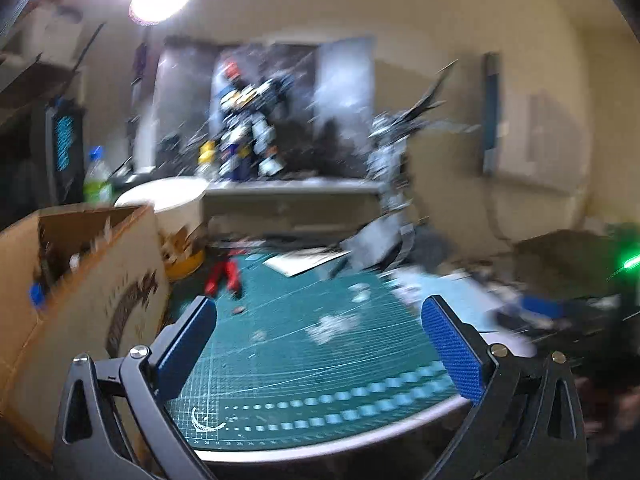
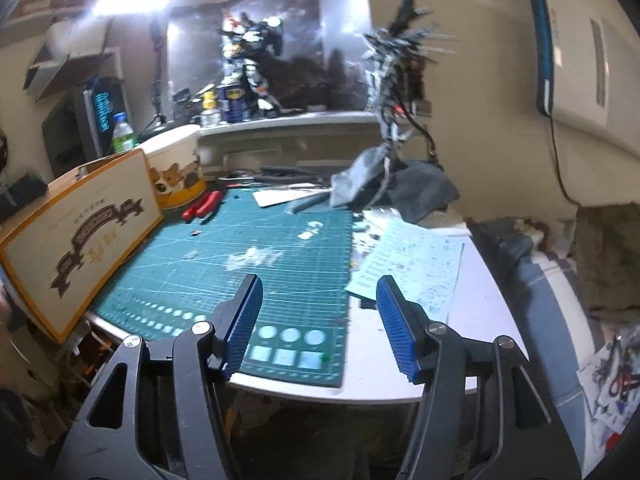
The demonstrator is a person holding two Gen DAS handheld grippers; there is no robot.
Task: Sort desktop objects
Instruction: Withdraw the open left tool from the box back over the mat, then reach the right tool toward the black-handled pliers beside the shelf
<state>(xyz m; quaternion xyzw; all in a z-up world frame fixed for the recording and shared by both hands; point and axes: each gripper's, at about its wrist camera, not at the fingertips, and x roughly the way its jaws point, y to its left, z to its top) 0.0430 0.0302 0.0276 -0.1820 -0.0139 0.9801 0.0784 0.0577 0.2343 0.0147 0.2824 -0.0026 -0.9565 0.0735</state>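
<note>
Between the two blue ribbed pads of the left gripper (image 1: pixel 318 344), left wrist view, lies only the green gridded cutting mat (image 1: pixel 304 380); the jaws stand wide and hold nothing. Ahead and to the left of the claw lie the red-handled nippers (image 1: pixel 224 276), with a small dark scrap (image 1: pixel 239 311) just short of them. Pale plastic scraps (image 1: pixel 332 326) sit ahead, near the midline. Hard to the left stands an open brown cardboard box (image 1: pixel 92 280), odds and ends showing inside. The frame is smeared by motion, so finer detail cannot be told.

Right wrist view: the right gripper (image 2: pixel 318 328) is also parted, somewhat narrower, and empty, poised over the near edge of the mat (image 2: pixel 248 272). Ahead and left lie the nippers (image 2: pixel 204 205); ahead, close to the midline, the pale scraps (image 2: pixel 256 258); ahead and right, a pale blue printed decal sheet (image 2: pixel 412 276) overlapping the mat's edge on the white desk (image 2: pixel 480 312). Far left stands the box's printed cream-and-orange side (image 2: pixel 80 240), with a round cream tin (image 2: pixel 176 172) behind it.

Judgement: loose items remain on the mat, which fits either the start of a pick or the pause after one. Any grasp is best made once the hand steadies: straddle the nippers across both handles, and approach flat scraps and the sheet low, from an edge, since they offer little to pinch.
</note>
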